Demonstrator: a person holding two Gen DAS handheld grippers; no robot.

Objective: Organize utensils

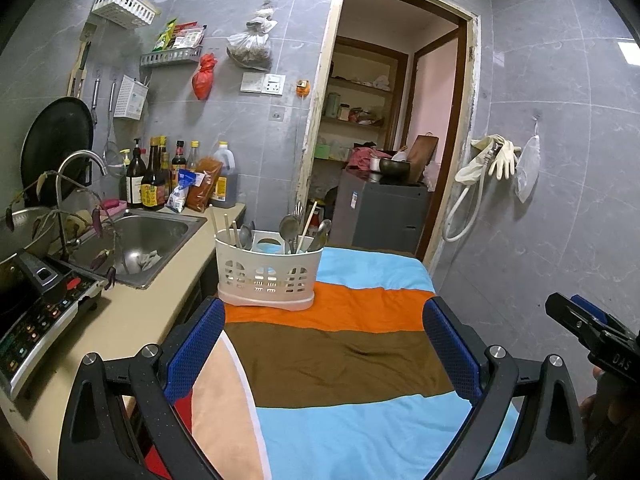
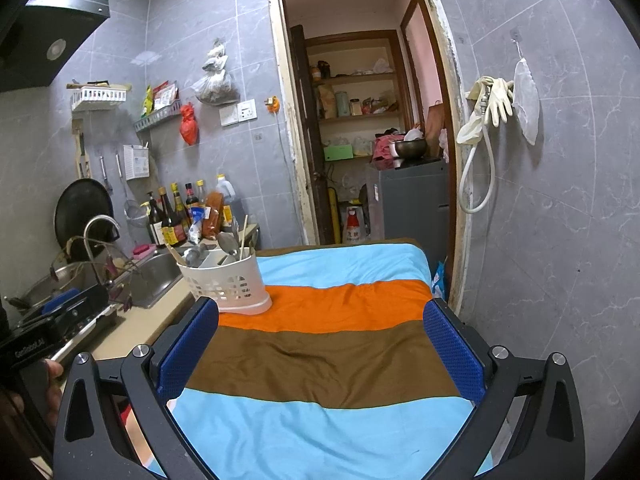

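Both grippers hang over a striped cloth [image 1: 340,360] of blue, orange and brown bands spread over the table. The left gripper [image 1: 324,344] has its jaws spread wide with nothing between them, only cloth showing in the gap. The right gripper [image 2: 320,348] is the same — jaws far apart and empty.

The white slotted holder [image 1: 266,276] stands upright on the orange band at the cloth's far left corner, just beside the sink [image 1: 136,240]. Its compartments hold the utensils: metal spoons [image 1: 290,226] and wooden chopsticks [image 1: 307,222], handles down, leaning at slight angles. No utensil lies loose on the cloth.

Sauce bottles [image 1: 154,178] line the wall behind the sink — a doorway [image 1: 384,128] opens beyond the table.
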